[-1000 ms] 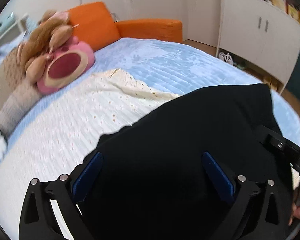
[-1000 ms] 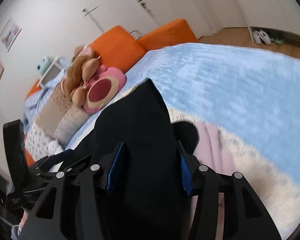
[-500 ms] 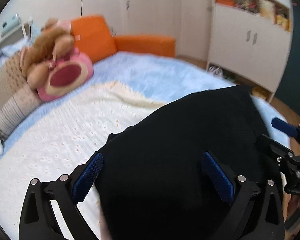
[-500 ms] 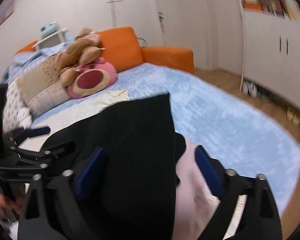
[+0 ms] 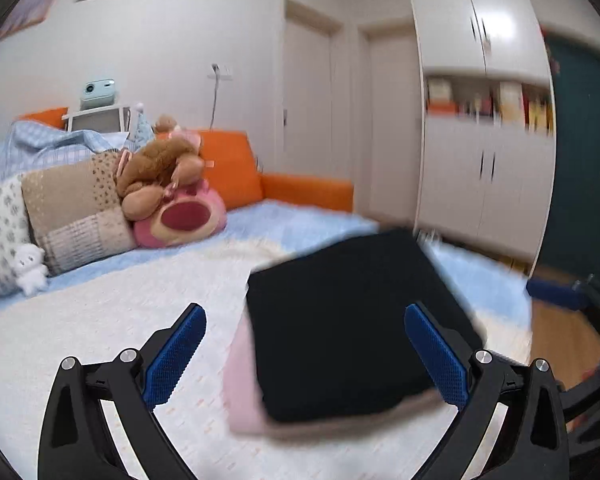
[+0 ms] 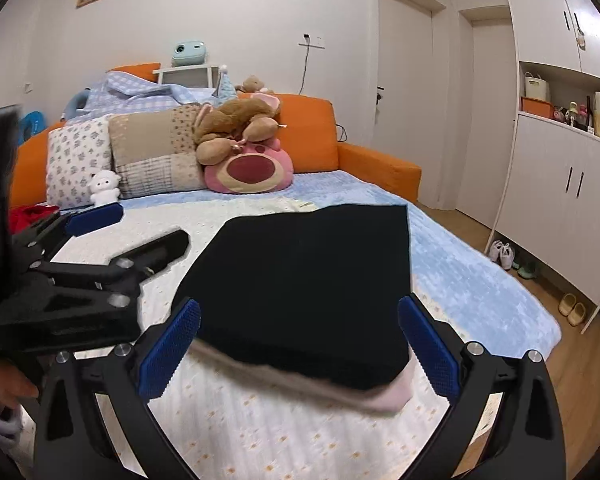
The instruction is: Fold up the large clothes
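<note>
A folded black garment [image 5: 348, 328] lies on top of a folded pink garment [image 5: 240, 392] on the white bedspread [image 5: 100, 320]. It also shows in the right wrist view [image 6: 308, 284], with the pink edge [image 6: 396, 394] under it. My left gripper [image 5: 306, 356] is open and empty, raised in front of the stack. My right gripper [image 6: 300, 352] is open and empty, close above the stack's near edge. The left gripper also shows in the right wrist view [image 6: 100, 240], to the left of the stack.
Pillows [image 6: 152, 156] and a pink plush with a brown bear [image 6: 248, 164] lie at the bed's head against an orange headboard [image 6: 312, 132]. White cabinets [image 6: 560, 184] and shoes [image 6: 504, 254] stand on the right. A red item [image 6: 28, 214] lies at the far left.
Both grippers have pulled back and up from the black garment. The right gripper opened and let go of it. The garment now lies flat and folded on the pink one.
</note>
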Tool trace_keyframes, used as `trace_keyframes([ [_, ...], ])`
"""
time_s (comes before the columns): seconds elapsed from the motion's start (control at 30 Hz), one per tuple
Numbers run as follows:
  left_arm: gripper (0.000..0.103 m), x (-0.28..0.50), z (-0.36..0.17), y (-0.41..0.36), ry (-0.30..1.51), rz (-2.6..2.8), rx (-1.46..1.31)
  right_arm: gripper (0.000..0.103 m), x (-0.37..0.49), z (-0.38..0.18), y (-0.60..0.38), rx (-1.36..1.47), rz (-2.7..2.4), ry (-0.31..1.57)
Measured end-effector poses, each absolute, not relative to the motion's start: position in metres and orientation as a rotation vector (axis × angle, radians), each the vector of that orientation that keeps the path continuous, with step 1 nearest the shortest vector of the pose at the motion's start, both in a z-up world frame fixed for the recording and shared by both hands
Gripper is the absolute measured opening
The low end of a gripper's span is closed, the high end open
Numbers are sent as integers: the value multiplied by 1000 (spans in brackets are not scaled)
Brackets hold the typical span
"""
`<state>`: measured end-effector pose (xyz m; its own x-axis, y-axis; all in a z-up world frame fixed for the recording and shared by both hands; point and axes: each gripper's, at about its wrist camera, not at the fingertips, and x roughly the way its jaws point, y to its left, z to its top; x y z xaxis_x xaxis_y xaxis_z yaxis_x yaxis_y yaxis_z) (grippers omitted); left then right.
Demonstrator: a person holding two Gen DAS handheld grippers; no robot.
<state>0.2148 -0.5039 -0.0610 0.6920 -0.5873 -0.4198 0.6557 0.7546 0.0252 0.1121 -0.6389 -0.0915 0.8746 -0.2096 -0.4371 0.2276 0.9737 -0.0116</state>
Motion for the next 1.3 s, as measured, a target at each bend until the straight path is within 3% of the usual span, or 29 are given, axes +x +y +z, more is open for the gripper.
trace_keyframes([
  [0.4,101,213,-119,-514,501,-631,252,98,97,-161,-653,151,-281,434],
  [1.3,101,213,-143,-535,598,-590,160,98,97,-177,-662,108,-274,446],
])
